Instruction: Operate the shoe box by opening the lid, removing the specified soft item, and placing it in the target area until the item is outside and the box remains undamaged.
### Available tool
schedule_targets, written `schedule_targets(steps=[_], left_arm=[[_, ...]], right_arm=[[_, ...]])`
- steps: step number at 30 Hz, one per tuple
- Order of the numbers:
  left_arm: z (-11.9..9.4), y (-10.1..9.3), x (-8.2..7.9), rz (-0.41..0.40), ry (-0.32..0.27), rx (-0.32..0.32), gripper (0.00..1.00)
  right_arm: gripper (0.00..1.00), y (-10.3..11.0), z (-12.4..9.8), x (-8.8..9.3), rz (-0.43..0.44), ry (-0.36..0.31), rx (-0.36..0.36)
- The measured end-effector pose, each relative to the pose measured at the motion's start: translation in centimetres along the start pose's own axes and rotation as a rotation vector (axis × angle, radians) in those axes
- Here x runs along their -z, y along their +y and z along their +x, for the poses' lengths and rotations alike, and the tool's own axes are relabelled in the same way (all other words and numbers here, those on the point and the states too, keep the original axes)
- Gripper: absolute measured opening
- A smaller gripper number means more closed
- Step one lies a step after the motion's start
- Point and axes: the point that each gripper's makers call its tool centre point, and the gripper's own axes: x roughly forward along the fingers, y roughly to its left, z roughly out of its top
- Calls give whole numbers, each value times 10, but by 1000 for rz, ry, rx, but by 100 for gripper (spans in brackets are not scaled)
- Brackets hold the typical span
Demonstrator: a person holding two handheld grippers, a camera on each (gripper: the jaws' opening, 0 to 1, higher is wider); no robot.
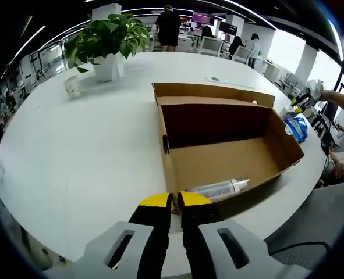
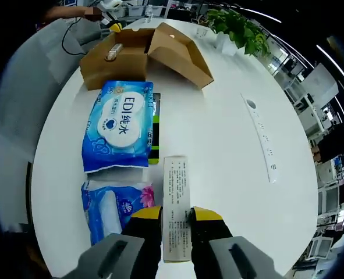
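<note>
The right gripper (image 2: 174,214) is closed on a slim white carton (image 2: 176,203), apparently lying on the surface (image 2: 230,128) beside two blue soft tissue packs (image 2: 120,125). The left gripper (image 1: 174,200) sits shut and empty at the open shoe box (image 1: 218,157), where a bottle (image 1: 218,188) lies. The packs look light, squashy and slippery; pinch one across its middle, gently.

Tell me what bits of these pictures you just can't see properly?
- Bottle in the cardboard box, left gripper view: label too small; the near wall hides its lower side.
- Flat green item, right gripper view: mostly under the blue wipes pack.
- Printed slip: text too small; its near end sits between the right gripper jaws.
- Tissue pack: near end hidden by the jaw.
</note>
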Motion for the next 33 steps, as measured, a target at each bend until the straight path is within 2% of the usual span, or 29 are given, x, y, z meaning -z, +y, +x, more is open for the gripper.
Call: schedule_targets(steps=[3,6,23,33], left_arm=[[0,0,0,2,3,-1,3],[0,0,0,1,2,-3,3],[1,1,1,7,3,-1,3],[1,1,1,3,-3,-1,3]], right_arm=[[14,-2,4,13,-51,56,-1],[14,0,6,17,-46,66,-9],[14,2,3,20,-64,97,-31],[15,-3,3,21,-51,104,-16]])
